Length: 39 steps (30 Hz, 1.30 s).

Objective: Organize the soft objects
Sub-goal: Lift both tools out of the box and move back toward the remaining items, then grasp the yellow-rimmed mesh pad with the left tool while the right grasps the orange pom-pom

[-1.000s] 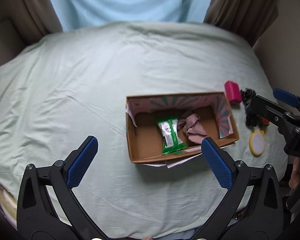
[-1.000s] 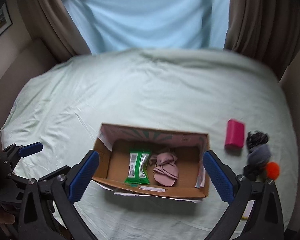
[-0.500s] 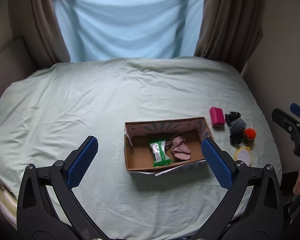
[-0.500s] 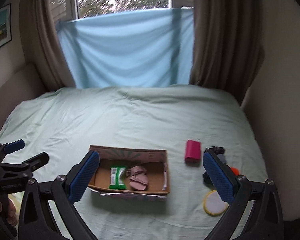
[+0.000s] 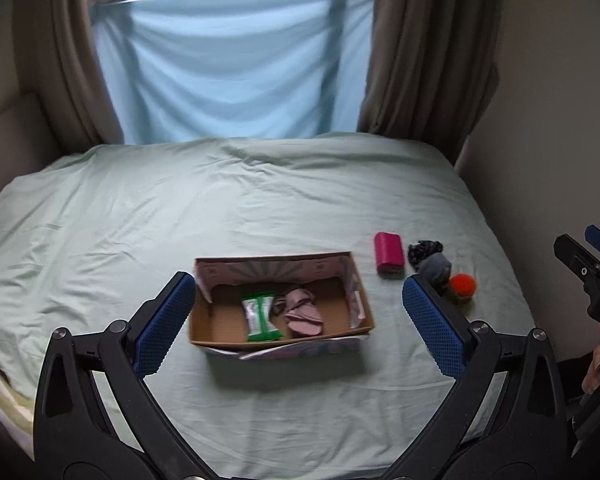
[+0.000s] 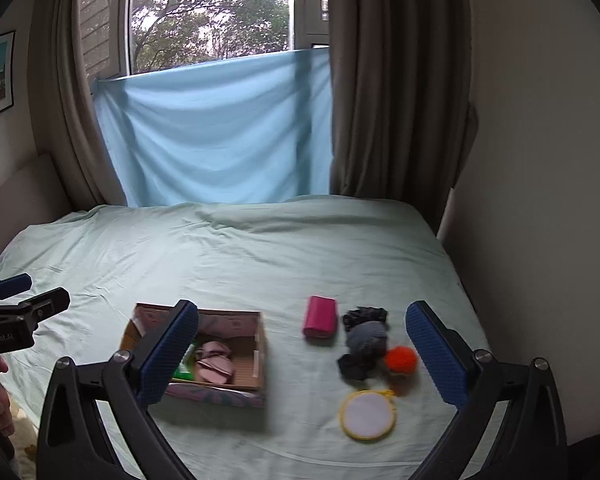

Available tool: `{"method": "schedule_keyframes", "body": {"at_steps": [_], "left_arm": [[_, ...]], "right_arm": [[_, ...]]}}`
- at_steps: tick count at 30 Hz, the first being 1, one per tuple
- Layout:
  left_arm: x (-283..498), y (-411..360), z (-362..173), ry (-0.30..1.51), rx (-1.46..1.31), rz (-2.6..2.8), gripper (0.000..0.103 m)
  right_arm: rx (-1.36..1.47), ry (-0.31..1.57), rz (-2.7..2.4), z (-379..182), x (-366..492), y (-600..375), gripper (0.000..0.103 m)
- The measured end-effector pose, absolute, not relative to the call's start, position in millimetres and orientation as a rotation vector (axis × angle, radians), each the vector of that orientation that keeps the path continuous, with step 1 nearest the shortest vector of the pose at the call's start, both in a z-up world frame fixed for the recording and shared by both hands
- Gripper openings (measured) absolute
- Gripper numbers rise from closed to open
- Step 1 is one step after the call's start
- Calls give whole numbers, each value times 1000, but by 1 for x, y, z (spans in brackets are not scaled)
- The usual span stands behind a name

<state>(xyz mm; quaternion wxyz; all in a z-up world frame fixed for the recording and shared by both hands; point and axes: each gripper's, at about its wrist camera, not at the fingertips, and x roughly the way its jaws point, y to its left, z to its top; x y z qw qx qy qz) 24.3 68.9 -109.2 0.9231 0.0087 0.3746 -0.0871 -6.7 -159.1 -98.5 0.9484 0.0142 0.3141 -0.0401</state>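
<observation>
An open cardboard box point(image 5: 360, 300) point(image 6: 260, 344) sits on the pale green bed and holds a green packet point(image 5: 260, 318) and a pink soft item point(image 5: 302, 310) point(image 6: 214, 362). To its right on the sheet lie a magenta block point(image 5: 389, 251) point(image 6: 320, 316), a dark scrunchie point(image 6: 366, 314), a grey sock ball point(image 5: 434, 268) point(image 6: 366, 338), an orange pom-pom point(image 5: 463, 285) point(image 6: 401, 359) and a round yellow-rimmed pad point(image 6: 367, 409). My left gripper point(image 5: 298, 328) is open and empty, held back above the box. My right gripper point(image 6: 304, 354) is open and empty, above the loose items.
The bed point(image 5: 140, 220) fills the room between a wall on the right point(image 5: 560, 120) and a headboard on the left. Brown curtains point(image 6: 396, 80) and a blue cloth point(image 6: 216, 136) hang over the window at the far edge. The right gripper shows at the left wrist view's right edge point(image 5: 592, 272).
Both grippers have pulled back and risen away from the box, so the bed, window and loose items now show. Both stay open and empty. The objects have not moved.
</observation>
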Motion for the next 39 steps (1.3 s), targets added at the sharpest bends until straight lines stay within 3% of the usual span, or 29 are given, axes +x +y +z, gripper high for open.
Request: {"method": "schedule_keyframes", "body": {"at_steps": [12,25,39], "left_arm": [[13,-85,-149,774,91,-307,103],[34,-223,-324,968,205,-509,103],[60,-275,-457,1090,275,-552,102]], "right_arm": [[-10,645,-13,-129,-14,-286,103],[-84,783,87,-258,47,-374,103],[-54,920,225,-404,111,-396,98]]}}
